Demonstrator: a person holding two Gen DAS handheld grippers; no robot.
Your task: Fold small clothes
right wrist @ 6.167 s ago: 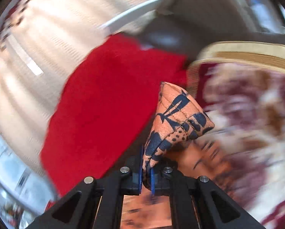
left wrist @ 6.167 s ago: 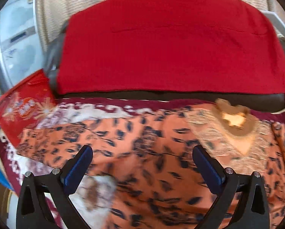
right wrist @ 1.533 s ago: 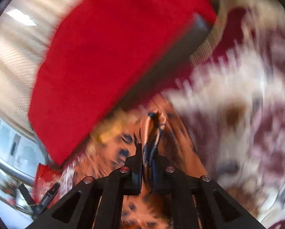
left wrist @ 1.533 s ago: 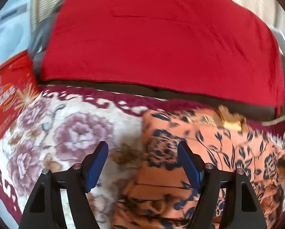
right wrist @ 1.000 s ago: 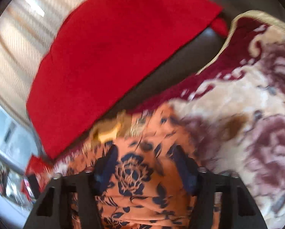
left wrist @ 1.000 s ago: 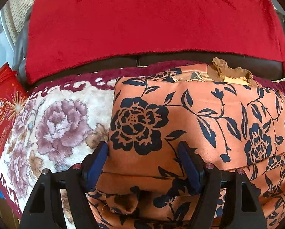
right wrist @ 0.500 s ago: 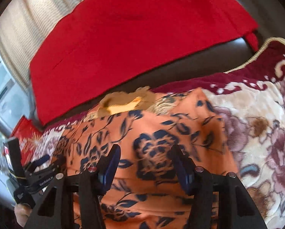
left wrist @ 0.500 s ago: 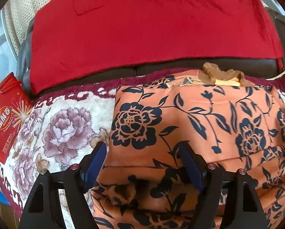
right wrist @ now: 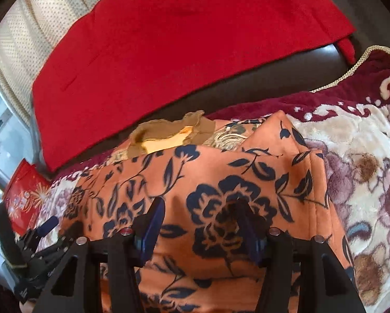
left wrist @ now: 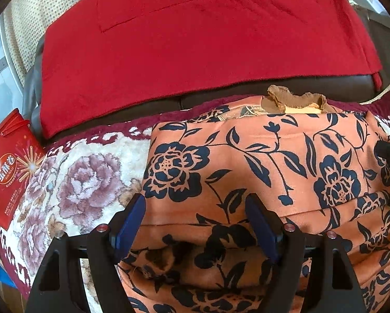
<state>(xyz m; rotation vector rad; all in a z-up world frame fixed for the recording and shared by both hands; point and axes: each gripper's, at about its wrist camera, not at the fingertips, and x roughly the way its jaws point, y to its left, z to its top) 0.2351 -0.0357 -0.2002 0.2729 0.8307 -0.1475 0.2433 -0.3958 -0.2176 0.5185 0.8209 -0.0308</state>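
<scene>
An orange garment with dark blue flowers (left wrist: pixel 260 161) lies folded on a floral blanket (left wrist: pixel 72 182), its brown collar (left wrist: pixel 294 101) at the far edge. My left gripper (left wrist: pixel 196 219) is open and empty, low over the garment's left near part. My right gripper (right wrist: pixel 201 220) is open and empty over the garment (right wrist: pixel 221 182) near its right side. The left gripper also shows at the lower left of the right wrist view (right wrist: pixel 46 227). The collar shows there too (right wrist: pixel 169 135).
A red cloth (left wrist: pixel 195 34) drapes over a dark sofa back (left wrist: pixel 299 88) behind the garment. A red snack box (left wrist: pixel 4 167) stands at the left edge of the blanket. The blanket (right wrist: pixel 364 169) extends to the right of the garment.
The right gripper let go of the garment's sleeve about a second ago and now is open over the folded garment. Both grippers have drawn back slightly. The garment lies still.
</scene>
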